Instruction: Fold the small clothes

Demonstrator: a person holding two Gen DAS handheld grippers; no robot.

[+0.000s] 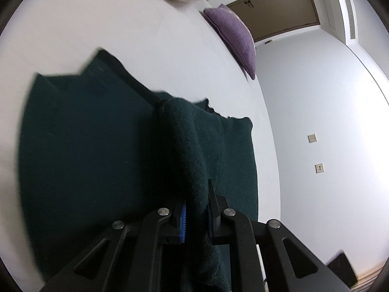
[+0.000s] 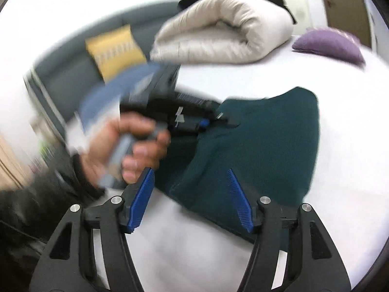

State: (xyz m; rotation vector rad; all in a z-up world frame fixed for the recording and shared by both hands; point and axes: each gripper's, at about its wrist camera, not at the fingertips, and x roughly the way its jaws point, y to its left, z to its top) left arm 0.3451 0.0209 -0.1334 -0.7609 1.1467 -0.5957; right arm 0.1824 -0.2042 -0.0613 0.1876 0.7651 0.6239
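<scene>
Dark green garment (image 2: 262, 143) lies part-folded on the white bed (image 2: 340, 112), toward the edge where the purple cushion (image 2: 328, 43) sits. Left claw (image 1: 195, 215) pinches a raised ridge of the cloth, jaws narrow. Right claw (image 2: 192, 194) stands wide and empty just short of the near edge of the garment. The held ridge runs straight away from the left claw, so the left hand (image 2: 126, 143) is placed to carry the fold.

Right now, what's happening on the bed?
A person is folding a dark green garment on a white bed with two handheld grippers. The left gripper is shut on a bunched fold of the cloth. The right gripper is open with nothing between its pads, above the garment's near edge. A rolled duvet and purple cushion lie beyond.
</scene>
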